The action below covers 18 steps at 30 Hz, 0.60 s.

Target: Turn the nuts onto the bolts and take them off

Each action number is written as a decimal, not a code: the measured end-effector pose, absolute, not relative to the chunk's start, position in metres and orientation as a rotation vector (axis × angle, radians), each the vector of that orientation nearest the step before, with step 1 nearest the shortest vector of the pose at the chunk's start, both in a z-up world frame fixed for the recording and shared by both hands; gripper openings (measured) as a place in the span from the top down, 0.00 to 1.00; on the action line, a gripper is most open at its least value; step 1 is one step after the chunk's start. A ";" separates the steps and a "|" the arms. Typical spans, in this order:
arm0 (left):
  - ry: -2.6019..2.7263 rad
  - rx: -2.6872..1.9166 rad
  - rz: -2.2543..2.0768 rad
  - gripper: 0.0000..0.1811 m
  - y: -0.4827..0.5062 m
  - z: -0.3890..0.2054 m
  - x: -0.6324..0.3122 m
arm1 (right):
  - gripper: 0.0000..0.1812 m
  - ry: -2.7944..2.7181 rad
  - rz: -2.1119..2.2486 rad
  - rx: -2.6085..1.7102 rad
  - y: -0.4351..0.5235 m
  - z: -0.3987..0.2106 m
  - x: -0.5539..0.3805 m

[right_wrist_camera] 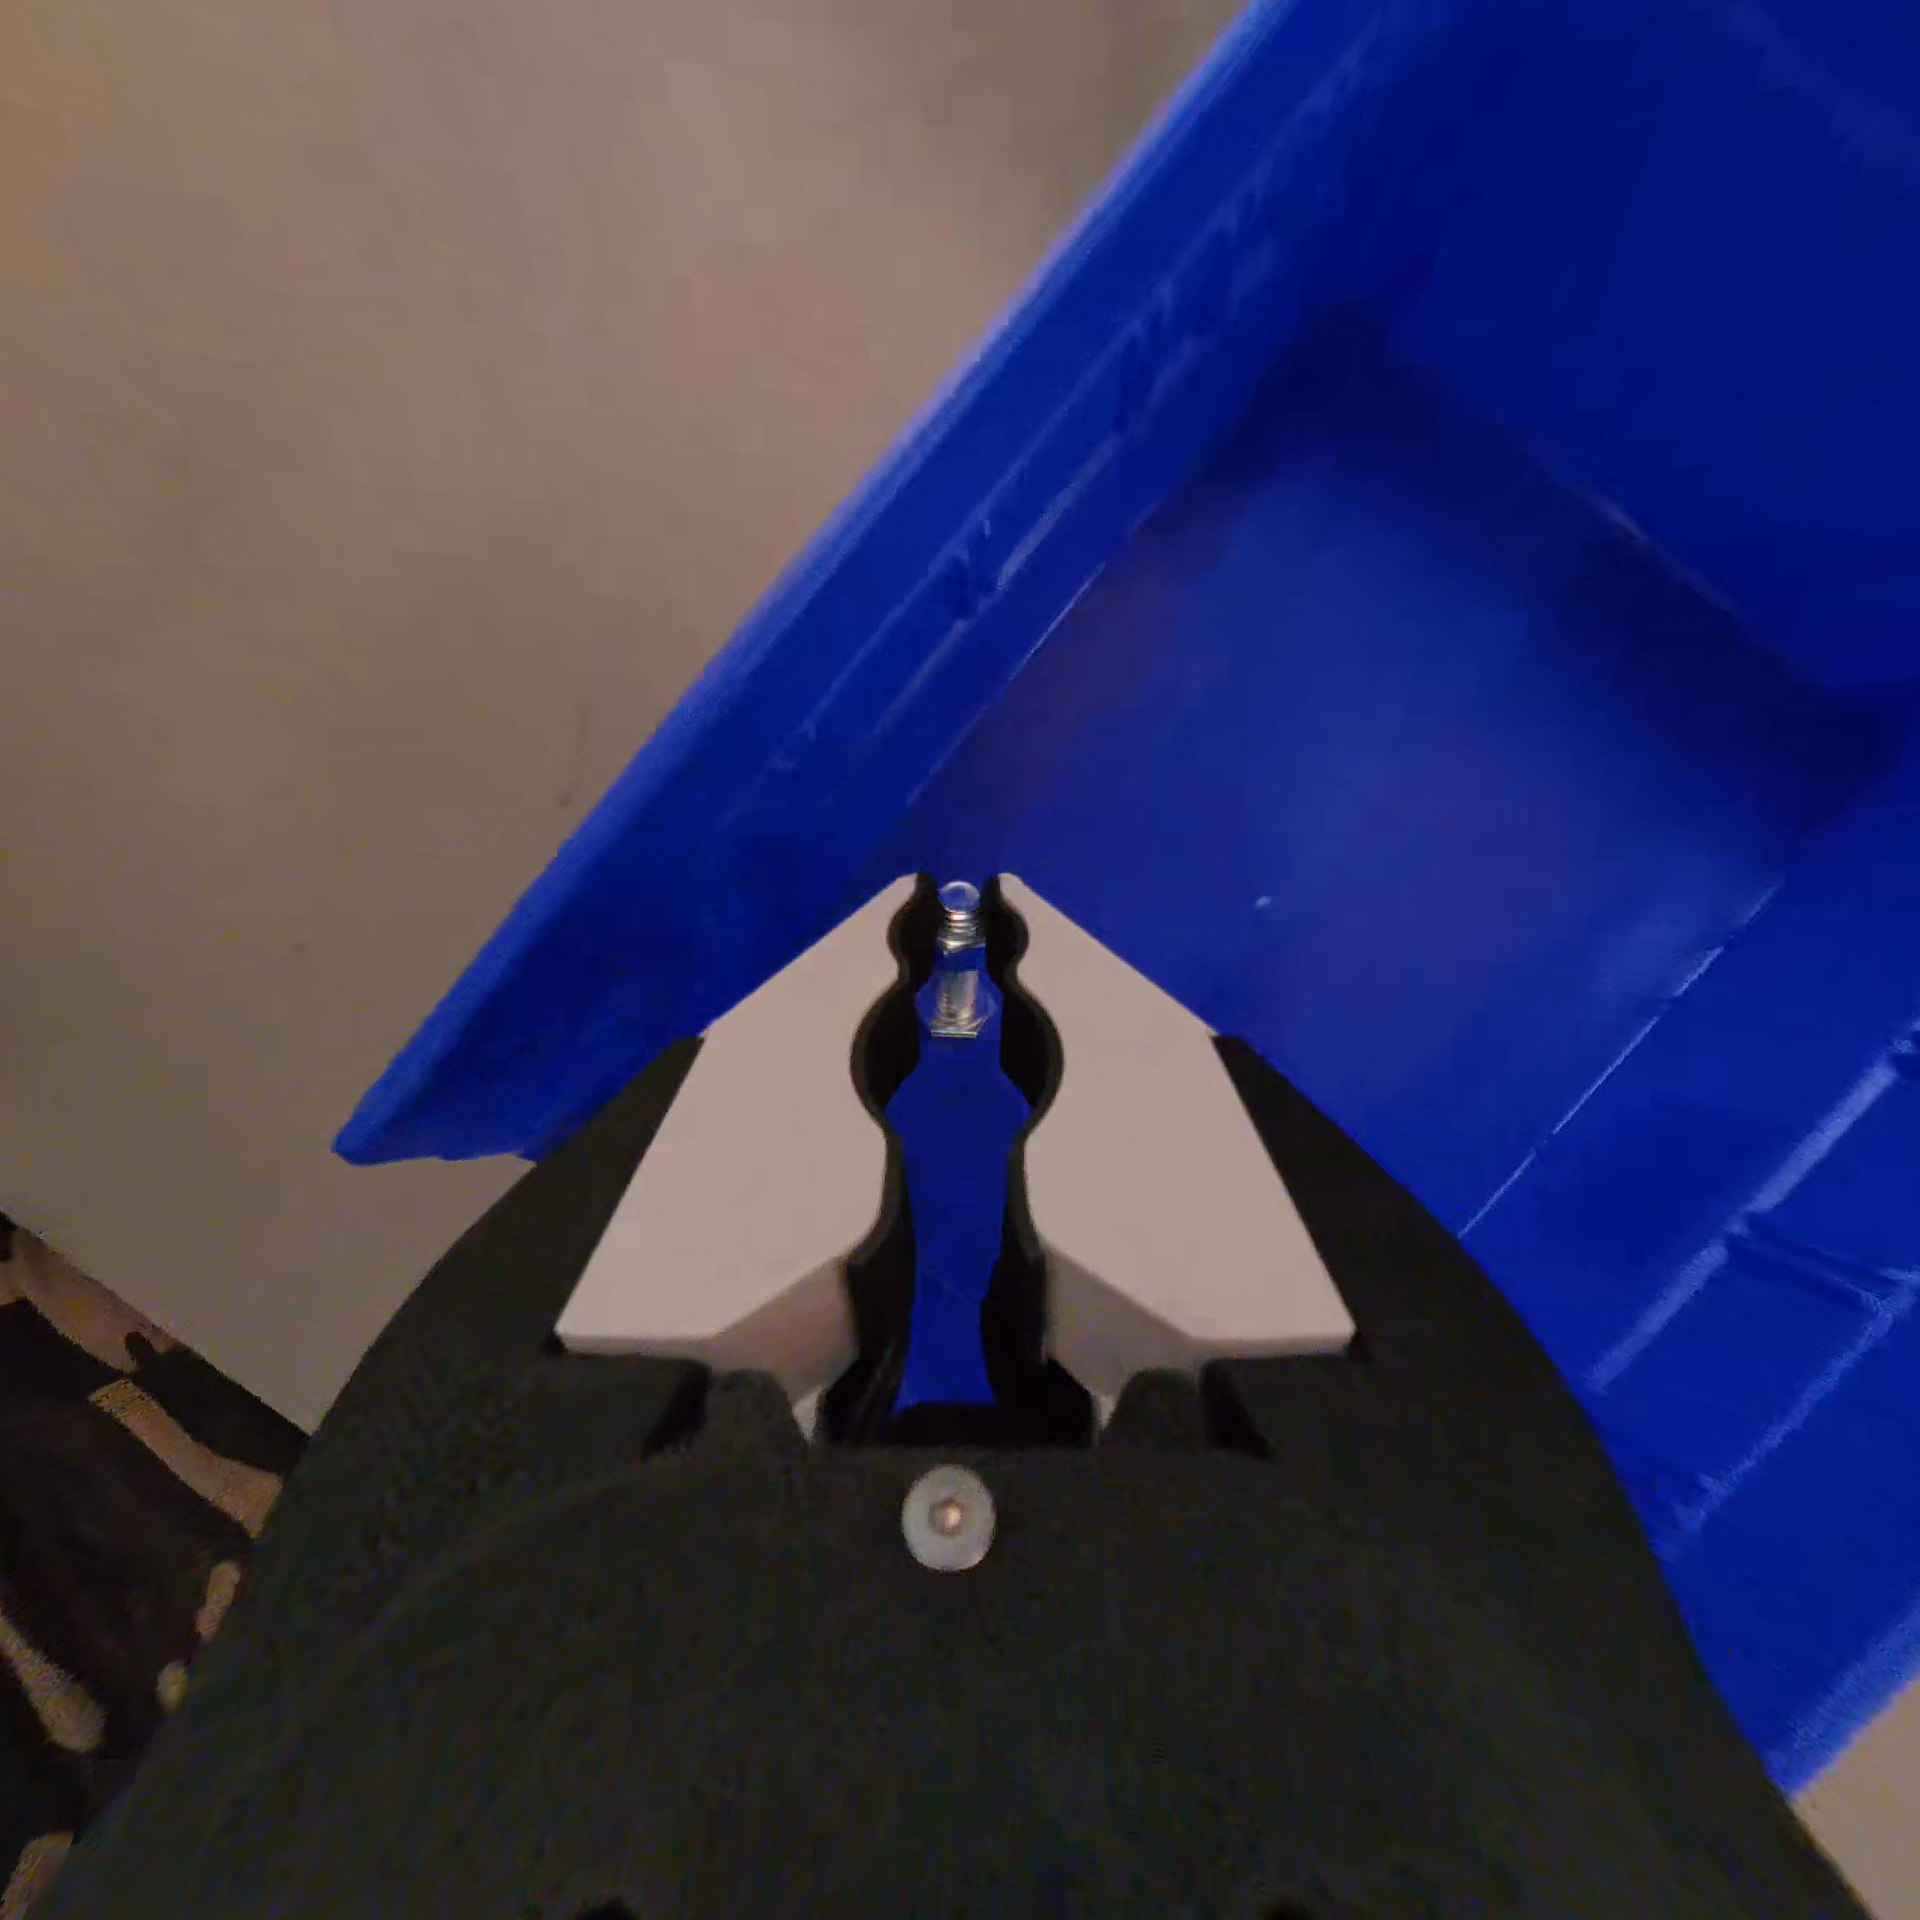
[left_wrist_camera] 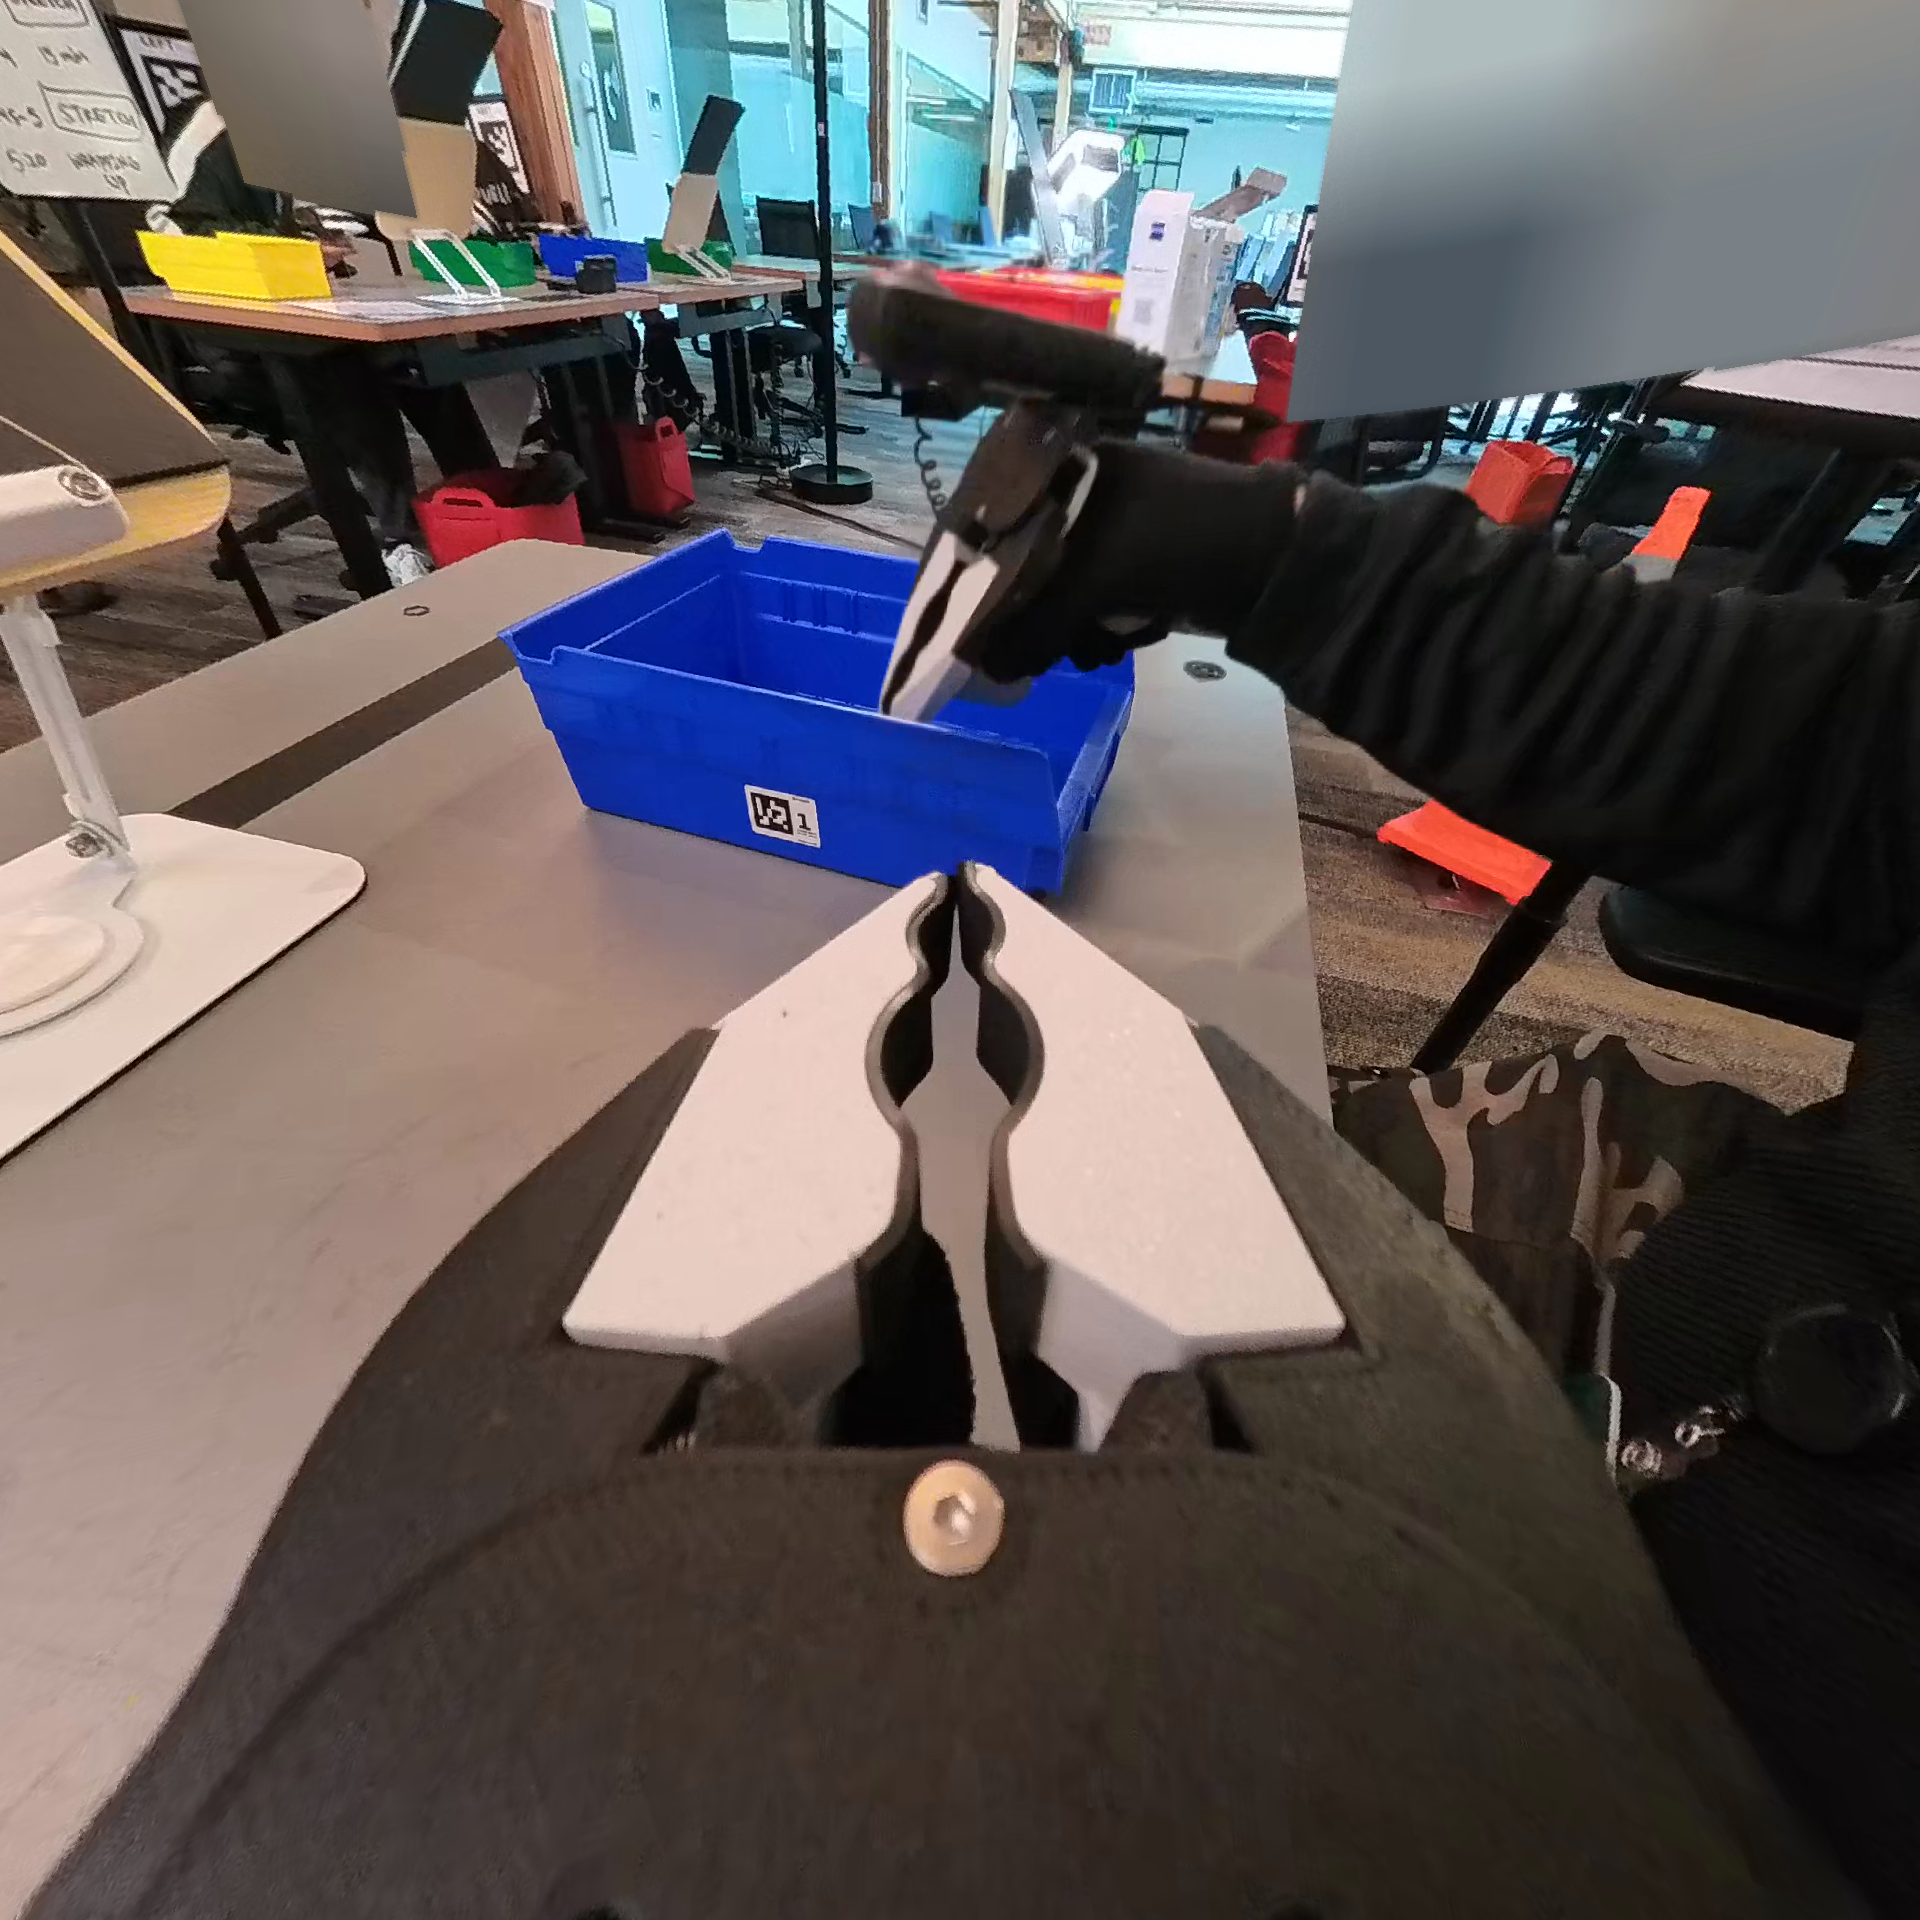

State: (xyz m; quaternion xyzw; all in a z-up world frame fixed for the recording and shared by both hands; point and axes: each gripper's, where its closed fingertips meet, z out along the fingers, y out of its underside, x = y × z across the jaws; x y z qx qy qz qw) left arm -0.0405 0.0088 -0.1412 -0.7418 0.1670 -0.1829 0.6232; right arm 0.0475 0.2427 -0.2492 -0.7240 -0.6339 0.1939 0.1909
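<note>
Right gripper (right_wrist_camera: 957, 894) clamps a small silver bolt with nut (right_wrist_camera: 957, 971) over the blue plastic bin (right_wrist_camera: 1403, 790). Left gripper (left_wrist_camera: 956, 883), fingers together, waits empty above the grey bench (left_wrist_camera: 436, 1039). Next it likely must grip the nut.

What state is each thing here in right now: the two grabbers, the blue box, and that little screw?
Left gripper: shut, empty, held above the table.
Right gripper: shut on the bolt, tips over the bin.
Bolt: clamped between the fingertips, with a nut on its thread.
Blue bin: upright on the table, open-topped; the floor that shows is bare.
Table: grey, carries the bin.
</note>
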 end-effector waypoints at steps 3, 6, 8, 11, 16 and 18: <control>0.384 -1.704 -0.421 1.00 0.009 -0.141 -0.041 | 0.96 -1.771 0.530 -2.134 0.250 -0.276 0.054; 0.383 -1.704 -0.416 1.00 0.008 -0.141 -0.041 | 0.90 -1.701 0.497 -2.129 0.266 -0.282 0.053; 0.387 -1.700 -0.408 1.00 0.007 -0.137 -0.041 | 0.82 -1.638 0.526 -2.125 0.273 -0.272 0.050; 0.406 -1.700 -0.322 0.98 0.004 -0.127 -0.052 | 0.81 -1.560 0.553 -2.016 0.281 -0.237 0.043; 0.367 -1.788 0.004 0.94 -0.006 -0.111 -0.118 | 0.81 -1.523 0.650 -1.912 0.273 -0.206 0.032; 0.298 -1.852 0.147 0.92 -0.018 -0.108 -0.163 | 0.82 -1.533 0.660 -1.890 0.270 -0.205 0.027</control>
